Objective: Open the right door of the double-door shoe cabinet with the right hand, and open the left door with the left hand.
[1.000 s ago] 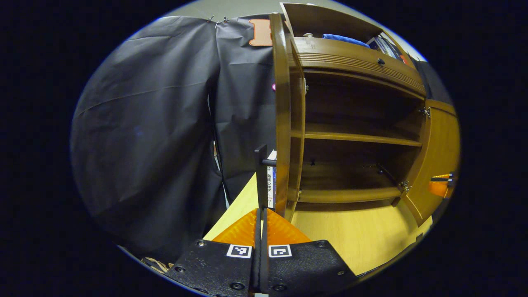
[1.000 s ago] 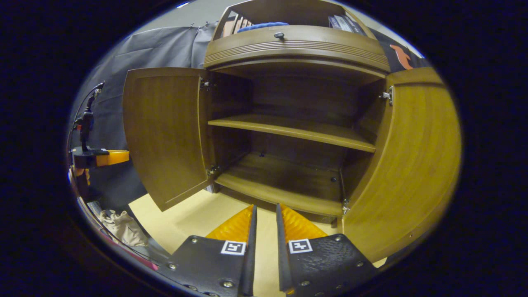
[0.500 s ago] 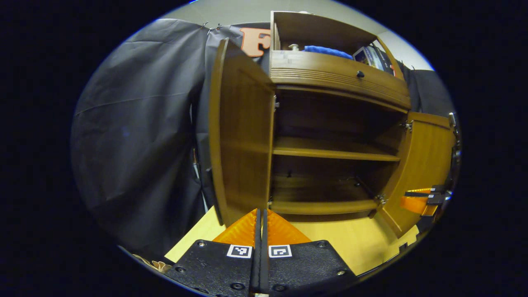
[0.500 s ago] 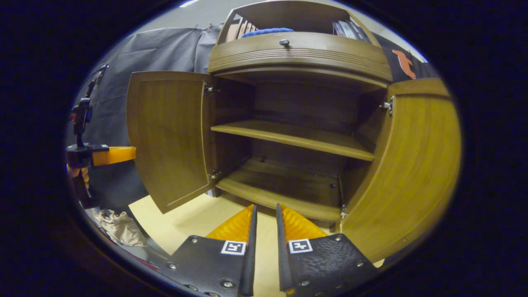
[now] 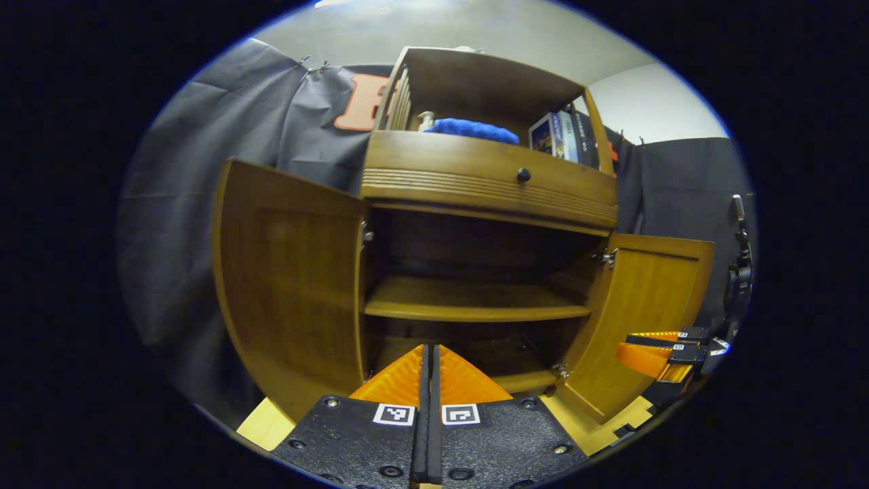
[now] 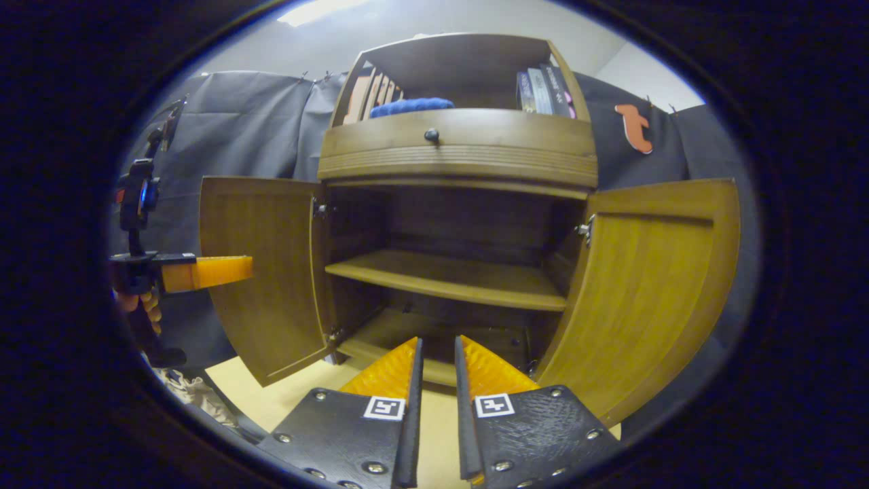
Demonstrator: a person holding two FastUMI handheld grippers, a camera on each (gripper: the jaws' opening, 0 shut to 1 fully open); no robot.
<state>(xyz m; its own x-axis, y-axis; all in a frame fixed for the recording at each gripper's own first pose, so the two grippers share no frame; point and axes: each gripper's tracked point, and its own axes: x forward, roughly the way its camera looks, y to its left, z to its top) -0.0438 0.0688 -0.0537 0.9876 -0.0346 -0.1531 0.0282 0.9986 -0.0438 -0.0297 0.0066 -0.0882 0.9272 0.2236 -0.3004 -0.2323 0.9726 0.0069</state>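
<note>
In the left gripper view, the left gripper [image 5: 430,367] has its 2 fingers pressed together with nothing between them, clear of the shoe cabinet [image 5: 489,180] ahead. In the right gripper view, the right gripper [image 6: 437,363] has a narrow gap between its fingers and grips nothing, pointing at the cabinet's lower opening. Beyond them both doors stand wide open: the left door [image 6: 261,272] swung out to the left side, the right door [image 6: 652,285] swung out to the right. Between the doors, 1 shelf [image 6: 448,278] crosses the bare, dark inside, with the bottom board below it. The cabinet stands on a pale wooden floor [image 6: 299,394]. Above the doors runs a drawer with 1 dark knob [image 6: 432,135]. Farthest up, an open compartment holds a blue cloth [image 6: 411,106] and some upright books [image 6: 543,88].
</note>
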